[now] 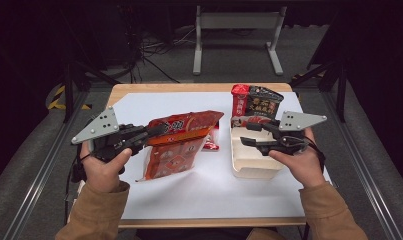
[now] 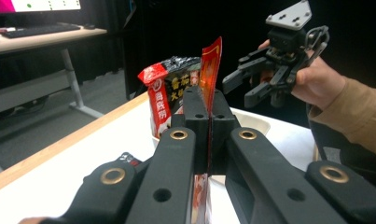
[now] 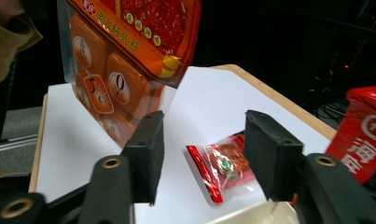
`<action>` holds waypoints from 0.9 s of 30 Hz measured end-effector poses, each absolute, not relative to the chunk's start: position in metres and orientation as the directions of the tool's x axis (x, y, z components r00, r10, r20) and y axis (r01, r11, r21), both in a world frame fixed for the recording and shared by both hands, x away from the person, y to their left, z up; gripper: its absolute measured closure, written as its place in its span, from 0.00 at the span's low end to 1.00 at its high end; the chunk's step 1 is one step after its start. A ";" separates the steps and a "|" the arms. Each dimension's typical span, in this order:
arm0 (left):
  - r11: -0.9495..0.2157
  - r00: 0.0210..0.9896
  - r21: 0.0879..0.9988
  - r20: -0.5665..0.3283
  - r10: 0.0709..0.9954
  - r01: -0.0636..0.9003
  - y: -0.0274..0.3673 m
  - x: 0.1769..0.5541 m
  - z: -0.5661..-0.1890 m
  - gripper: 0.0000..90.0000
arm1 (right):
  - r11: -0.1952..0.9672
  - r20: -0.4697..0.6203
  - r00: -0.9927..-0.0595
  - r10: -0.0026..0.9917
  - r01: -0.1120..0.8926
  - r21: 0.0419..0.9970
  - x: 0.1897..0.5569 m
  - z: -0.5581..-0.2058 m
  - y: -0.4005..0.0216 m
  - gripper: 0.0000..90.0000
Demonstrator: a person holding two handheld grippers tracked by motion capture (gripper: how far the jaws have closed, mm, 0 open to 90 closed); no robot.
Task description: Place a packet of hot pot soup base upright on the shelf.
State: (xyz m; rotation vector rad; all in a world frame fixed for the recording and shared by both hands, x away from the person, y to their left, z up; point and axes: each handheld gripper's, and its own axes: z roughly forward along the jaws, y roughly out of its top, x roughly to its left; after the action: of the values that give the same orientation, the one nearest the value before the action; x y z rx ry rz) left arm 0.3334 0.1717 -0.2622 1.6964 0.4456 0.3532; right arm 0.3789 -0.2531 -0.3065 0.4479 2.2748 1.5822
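Chinese-lettered orange packet [image 1: 176, 145], red-black packet [image 1: 256, 104]

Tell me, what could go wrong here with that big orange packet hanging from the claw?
The left claw pinches the orange packet only at its top edge, so the packet could slip or tear. Its low end hangs near the small red sachet on the table and might sweep it aside. The right claw, open over the pale tray, could bump the noodle pack leaning there.

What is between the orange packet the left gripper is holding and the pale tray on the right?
Nothing visible stands in that gap. The small red sachet lies flat on the white sheet below the orange packet, short of the tray; the right gripper hovers open over the tray.
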 end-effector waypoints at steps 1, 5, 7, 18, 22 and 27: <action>-0.141 0.880 0.986 -0.011 0.475 0.089 0.171 0.334 -0.261 1.00 | 0.327 -0.082 -0.896 0.436 0.073 0.942 0.379 -0.307 -0.251 0.50; -0.137 0.886 0.987 -0.011 0.464 0.084 0.166 0.334 -0.260 1.00 | 0.312 -0.051 -0.908 0.415 0.090 0.946 0.381 -0.311 -0.239 0.44; -0.135 0.887 0.987 -0.014 0.462 0.086 0.165 0.334 -0.260 1.00 | 0.311 -0.050 -0.910 0.411 0.089 0.946 0.382 -0.312 -0.237 0.44; -0.126 0.894 0.989 -0.008 0.448 0.072 0.157 0.333 -0.256 1.00 | 0.259 0.013 -0.926 0.378 0.119 0.958 0.391 -0.327 -0.203 0.38; -0.126 0.895 0.989 -0.008 0.446 0.072 0.157 0.333 -0.256 1.00 | 0.262 0.022 -0.932 0.363 0.124 0.957 0.394 -0.333 -0.194 0.35; -0.127 0.898 0.990 -0.001 0.439 0.063 0.155 0.332 -0.256 1.00 | 0.267 0.018 -0.941 0.339 0.114 0.957 0.396 -0.340 -0.183 0.31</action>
State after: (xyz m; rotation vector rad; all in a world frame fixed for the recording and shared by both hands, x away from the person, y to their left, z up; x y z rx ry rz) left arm 0.3322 0.1551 -0.2560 1.6800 0.3895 0.3362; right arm 0.3957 -0.1832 -0.3400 0.4245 2.3422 1.7435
